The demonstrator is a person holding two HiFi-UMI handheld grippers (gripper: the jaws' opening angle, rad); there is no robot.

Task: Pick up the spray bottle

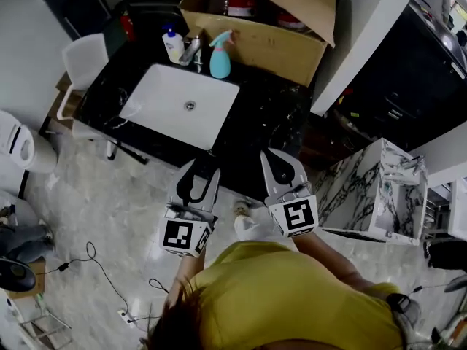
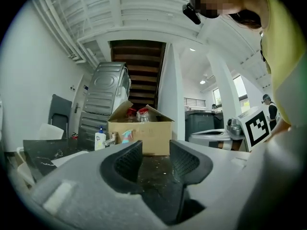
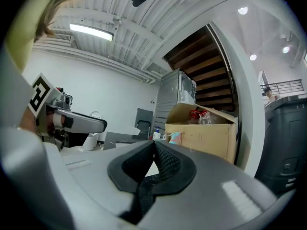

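The teal spray bottle (image 1: pixel 221 55) stands upright on the black counter behind the white sink (image 1: pixel 155 93), next to the faucet (image 1: pixel 192 52). In the left gripper view the spray bottle (image 2: pixel 126 136) shows small and far, in front of the cardboard box (image 2: pixel 142 134). The right gripper view has the bottle (image 3: pixel 175 138) just as distant. My left gripper (image 1: pixel 195 169) hovers over the counter's front edge, open, with nothing between its pads (image 2: pixel 125 163). To its right, my right gripper (image 1: pixel 275 157) points the same way, shut and empty, its pads meeting (image 3: pixel 154 144).
A white pump bottle (image 1: pixel 174 46) stands left of the faucet. The open cardboard box (image 1: pixel 257 39) holds red-capped items behind the bottle. A marble-patterned cabinet (image 1: pixel 372 192) is at the right, a white chair (image 1: pixel 84 58) at the left, and cables (image 1: pixel 95 257) lie on the floor.
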